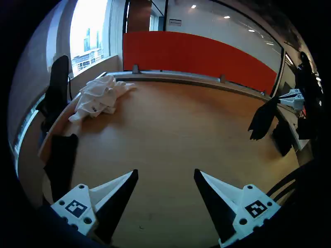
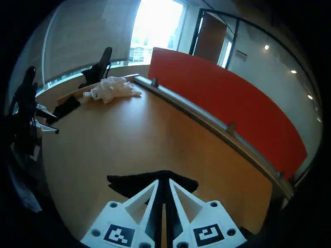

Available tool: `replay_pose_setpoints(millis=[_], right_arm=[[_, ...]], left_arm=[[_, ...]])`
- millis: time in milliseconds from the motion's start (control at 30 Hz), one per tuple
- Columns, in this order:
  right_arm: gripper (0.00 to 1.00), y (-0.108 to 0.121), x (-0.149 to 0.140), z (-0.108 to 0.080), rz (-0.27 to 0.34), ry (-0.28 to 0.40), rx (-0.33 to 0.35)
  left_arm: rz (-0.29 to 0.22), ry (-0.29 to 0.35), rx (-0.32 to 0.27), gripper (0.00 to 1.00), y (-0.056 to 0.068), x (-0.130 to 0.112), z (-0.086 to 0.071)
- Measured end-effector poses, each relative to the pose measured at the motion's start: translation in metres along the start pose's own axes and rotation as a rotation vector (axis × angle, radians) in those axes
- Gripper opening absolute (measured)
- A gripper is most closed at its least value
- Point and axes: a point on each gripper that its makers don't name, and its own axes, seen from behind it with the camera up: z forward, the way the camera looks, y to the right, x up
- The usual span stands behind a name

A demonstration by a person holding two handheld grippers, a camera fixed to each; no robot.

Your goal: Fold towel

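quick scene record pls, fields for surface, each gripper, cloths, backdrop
surface: wooden table
left gripper: open, holding nothing, over bare tabletop
right gripper: shut on black towel
white cloth pile: crumpled, at the far corner by the window
second black cloth: draped at the table's edge, on the pile's side
backdrop: red divider along the table's far edge

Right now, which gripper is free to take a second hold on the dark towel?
Left. The left gripper is open and empty; the right gripper is shut on the dark towel.
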Motion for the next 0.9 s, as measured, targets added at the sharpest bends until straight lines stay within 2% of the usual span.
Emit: replay_pose_setpoints(millis=[600, 900], right_arm=[[0.05, 0.115, -0.037, -0.043, 0.045, -0.055, -0.138], [0.05, 0.163, -0.056, -0.061, 0.052, -0.094, -0.191]], left_arm=[[-0.001, -0.012, 0.006, 1.0, 0.001, -0.002, 0.001], [0.0, -0.016, 0.008, 1.0, 0.004, -0.002, 0.002]])
